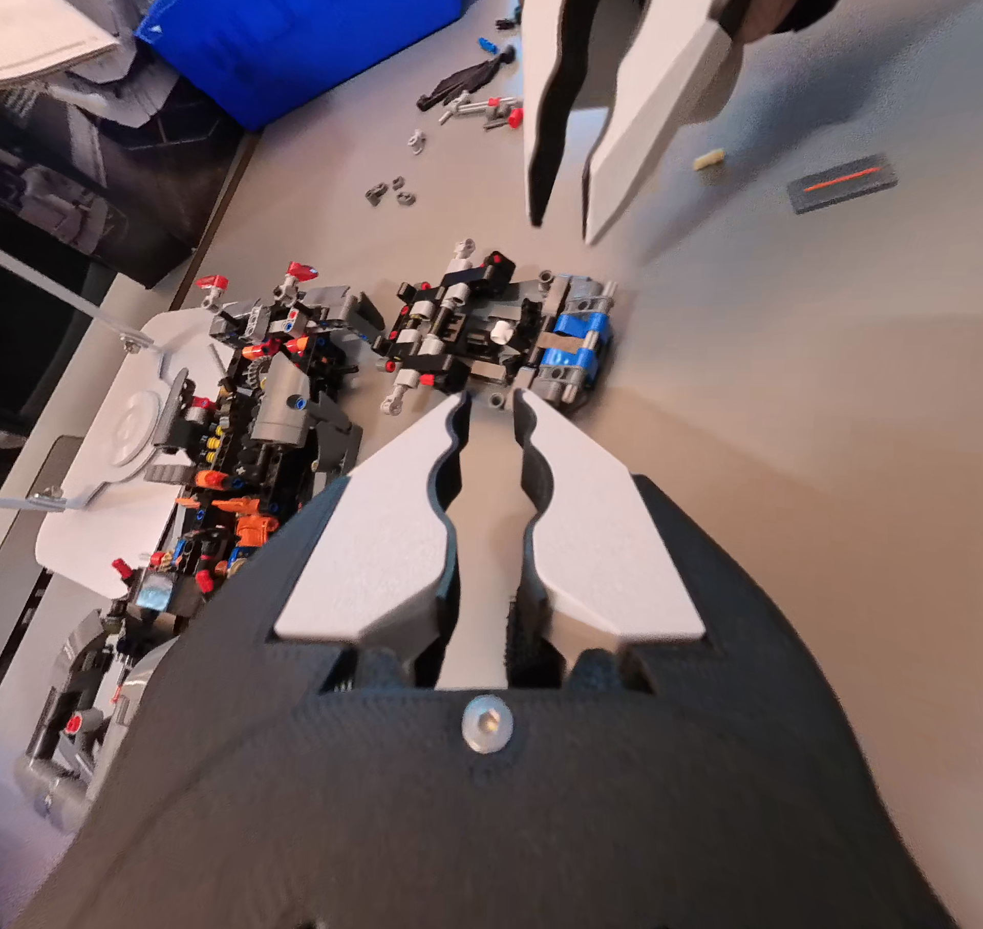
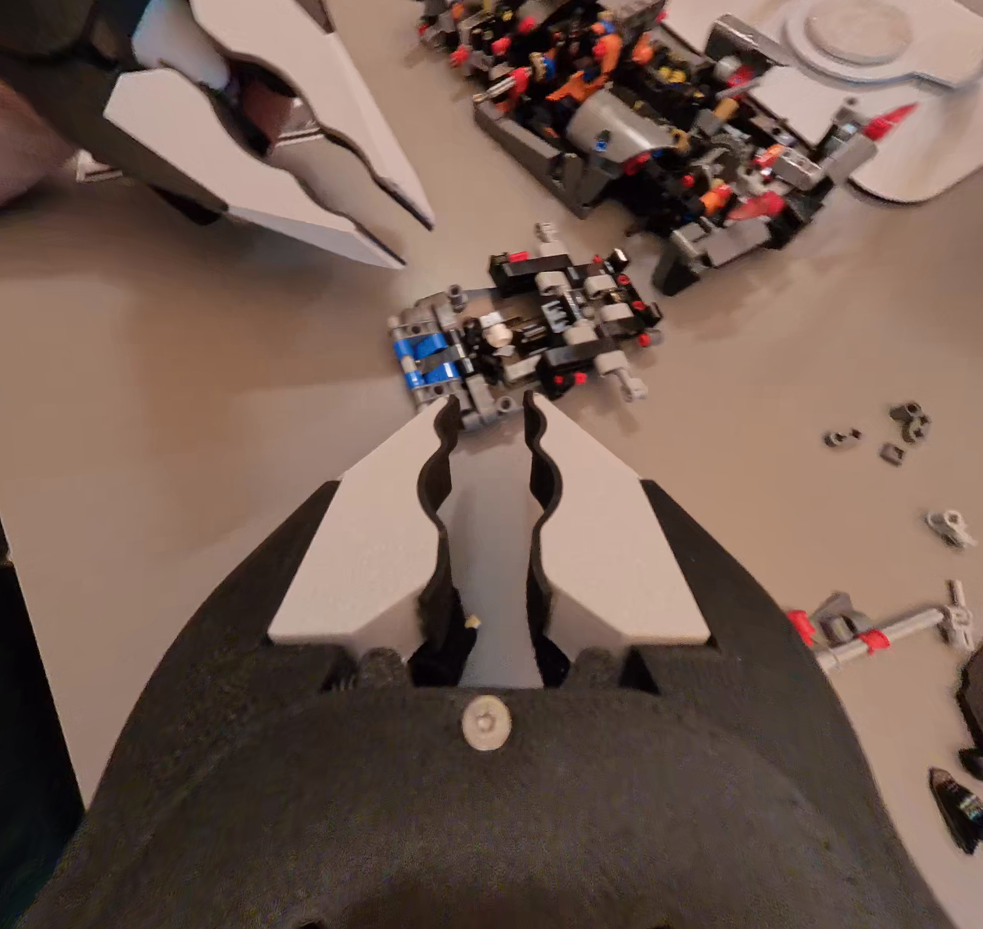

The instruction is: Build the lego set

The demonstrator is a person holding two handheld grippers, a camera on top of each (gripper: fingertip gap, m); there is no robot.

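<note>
A small Lego subassembly point(image 1: 478, 334), black and grey with a blue end, lies on the tan table; it also shows in the right wrist view point(image 2: 532, 329). A larger dark model point(image 1: 266, 424) with orange and red parts lies beside it, also seen in the right wrist view point(image 2: 638, 105). My left gripper point(image 1: 490, 398) is open and empty, its tips at the subassembly's near edge. My right gripper point(image 2: 489, 402) is open, its tips on either side of a grey corner of the subassembly. Each gripper shows in the other's view, the right one point(image 1: 564, 230) and the left one point(image 2: 420, 246).
A blue bin point(image 1: 319, 25) stands at the far left. Loose grey pieces point(image 1: 391, 193), a grey axle with red parts point(image 1: 484, 110), a dark tile with an orange line point(image 1: 843, 185) and a small tan piece point(image 1: 710, 158) lie about. A white stand point(image 1: 106, 478) lies under the big model. Tip to tip, the grippers are about 8 centimeters apart. The small Lego subassembly point(image 1: 478, 334) lies around 5 centimeters away from my right fingertips.
</note>
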